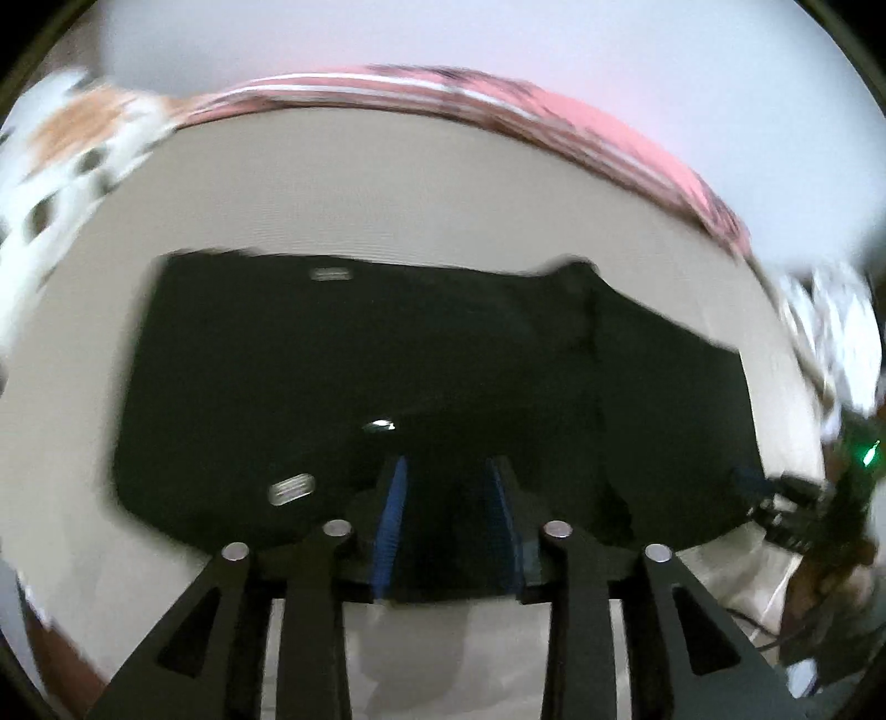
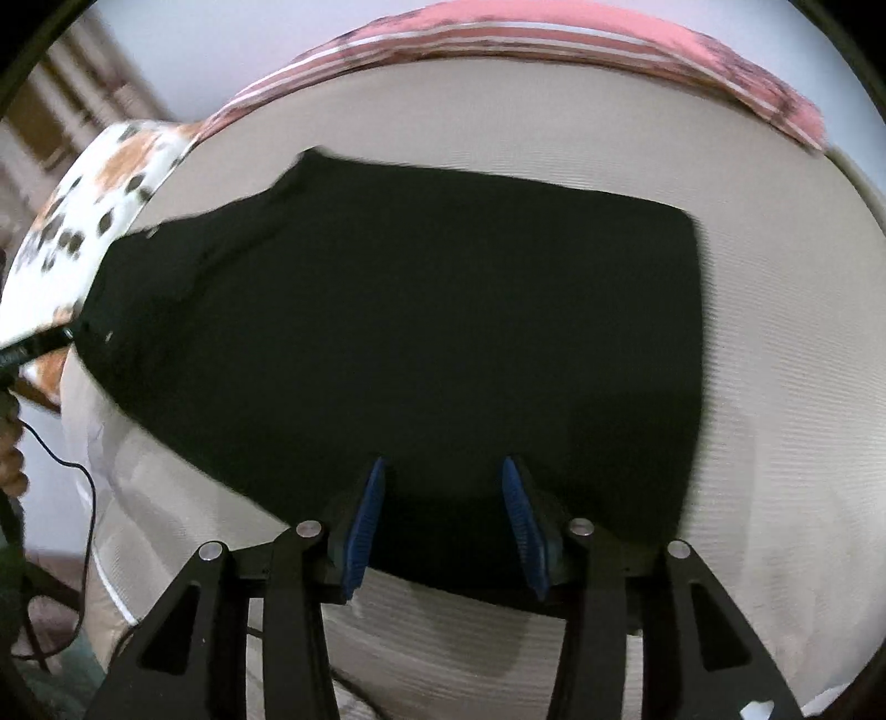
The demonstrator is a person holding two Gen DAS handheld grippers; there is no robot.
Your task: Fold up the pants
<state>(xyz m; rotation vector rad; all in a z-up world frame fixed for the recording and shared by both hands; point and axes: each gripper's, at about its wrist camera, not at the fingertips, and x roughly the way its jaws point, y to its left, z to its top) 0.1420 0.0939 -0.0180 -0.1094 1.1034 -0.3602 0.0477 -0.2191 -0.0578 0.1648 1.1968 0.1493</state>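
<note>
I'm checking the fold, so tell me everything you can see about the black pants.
The black pants are plain dark fabric, lying flat and folded into a broad slab on the beige ribbed bed surface. Small pale labels show in the left wrist view. One end is squared, the other uneven, reaching the spotted cloth. Both the left gripper and right gripper hover, jaws open, over the near edge.

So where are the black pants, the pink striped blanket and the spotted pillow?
black pants (image 2: 443,310): right wrist view, middle of the fabric.
pink striped blanket (image 2: 498,33): right wrist view, far edge strip.
spotted pillow (image 2: 94,205): right wrist view, its top face.
</note>
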